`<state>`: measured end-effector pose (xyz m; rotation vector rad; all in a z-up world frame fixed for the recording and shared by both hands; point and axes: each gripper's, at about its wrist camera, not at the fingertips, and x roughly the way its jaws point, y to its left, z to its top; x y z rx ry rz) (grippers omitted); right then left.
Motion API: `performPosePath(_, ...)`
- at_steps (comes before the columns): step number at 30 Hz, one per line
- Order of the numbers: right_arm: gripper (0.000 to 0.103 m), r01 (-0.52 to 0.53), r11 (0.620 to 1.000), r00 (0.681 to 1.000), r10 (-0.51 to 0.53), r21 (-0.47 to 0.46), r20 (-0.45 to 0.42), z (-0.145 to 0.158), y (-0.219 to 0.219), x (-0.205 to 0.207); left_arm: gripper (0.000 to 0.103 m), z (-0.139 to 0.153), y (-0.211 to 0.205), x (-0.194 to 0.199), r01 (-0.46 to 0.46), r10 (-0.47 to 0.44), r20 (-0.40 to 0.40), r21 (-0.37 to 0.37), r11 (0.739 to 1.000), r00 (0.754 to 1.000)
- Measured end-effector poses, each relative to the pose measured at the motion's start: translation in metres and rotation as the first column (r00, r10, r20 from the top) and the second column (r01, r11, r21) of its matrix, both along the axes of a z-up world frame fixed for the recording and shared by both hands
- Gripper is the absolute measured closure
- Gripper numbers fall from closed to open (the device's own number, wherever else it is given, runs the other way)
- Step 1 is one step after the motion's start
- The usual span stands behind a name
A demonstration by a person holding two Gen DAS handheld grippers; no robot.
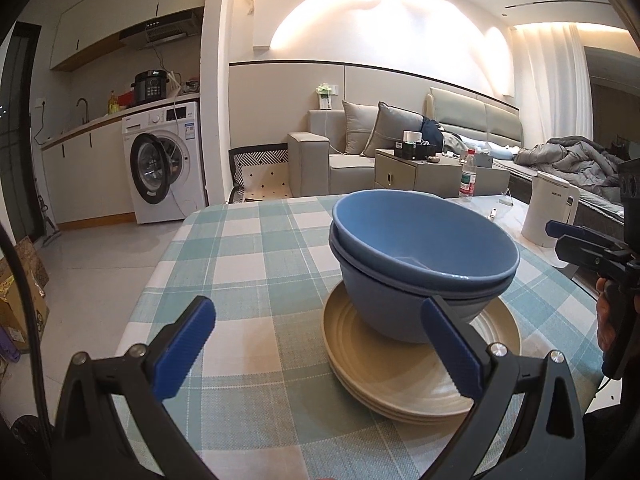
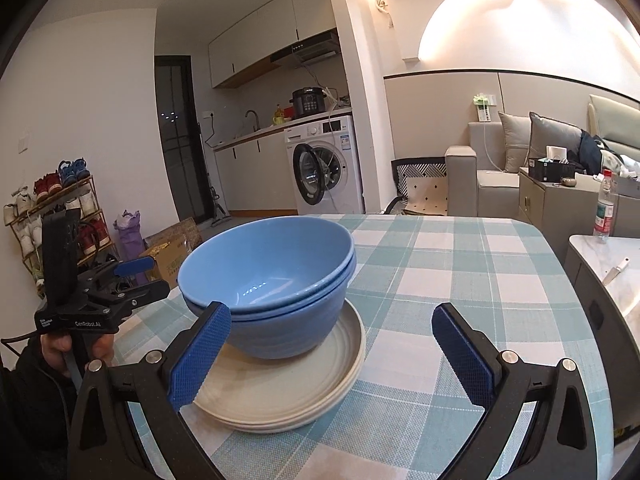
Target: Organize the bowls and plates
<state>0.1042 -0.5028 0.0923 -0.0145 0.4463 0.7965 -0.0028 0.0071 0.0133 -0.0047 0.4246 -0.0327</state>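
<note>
On the table [image 1: 248, 240], which is covered by a teal-and-white checked cloth, two blue bowls [image 1: 424, 256] sit nested one inside the other, upright, on a stack of cream plates [image 1: 400, 376]. The upper bowl rests slightly tilted in the lower one, so that the two rims are offset. The bowls stand on the far part of the top plate, leaving its near portion bare in both views. At least three plate edges can be counted at the near side of the stack.

Left wrist view: the left tool [image 1: 320, 348] hovers low over the table with its blue-padded fingers spread wide, gripping nothing; its right-hand finger overlaps the plates and the lower bowl in the picture, but contact cannot be confirmed. At the right edge, the right tool [image 1: 560, 236] is seen from the side, held by a hand [image 1: 606, 316]. A white kettle [image 1: 550, 216] and a plastic bottle [image 1: 467, 176] stand on a pale adjoining surface beyond the cloth.

Right wrist view: the right tool [image 2: 332, 344] likewise has its fingers set wide apart and empty, its left-hand finger overlapping the plates' near edge. At the left edge, the left tool [image 2: 144, 276] appears from the side, held by a hand [image 2: 60, 350]; its fingers are parted. A washing machine [image 2: 324, 164] with its door ajar stands in the background.
</note>
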Motion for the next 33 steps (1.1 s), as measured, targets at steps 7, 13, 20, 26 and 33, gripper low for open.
performPosePath(7,0.001,-0.011,1.000,1.000,0.011,0.001,0.019,-0.008,-0.002,-0.009,0.000,-0.006,-0.001,-0.009,-0.009,0.009,0.014,0.016,1.000,1.000)
performPosePath(13,0.001,-0.002,1.000,1.000,0.002,-0.010,0.026,-0.014,-0.001,-0.016,0.000,-0.012,0.002,-0.012,-0.023,0.024,0.012,-0.012,1.000,1.000)
performPosePath(20,0.001,-0.013,1.000,0.999,0.013,-0.013,0.036,-0.014,0.002,-0.020,0.000,-0.015,0.005,-0.020,-0.038,0.039,0.023,-0.046,0.998,0.999)
performPosePath(26,0.001,-0.023,1.000,0.999,0.024,-0.018,0.042,-0.014,0.006,-0.021,0.000,-0.017,0.002,-0.025,-0.031,0.032,0.023,-0.041,0.999,0.999)
performPosePath(33,0.001,-0.031,0.999,0.998,0.032,-0.015,0.051,-0.013,0.006,-0.026,0.000,-0.015,0.002,-0.026,-0.031,0.032,0.030,-0.043,0.999,0.999)
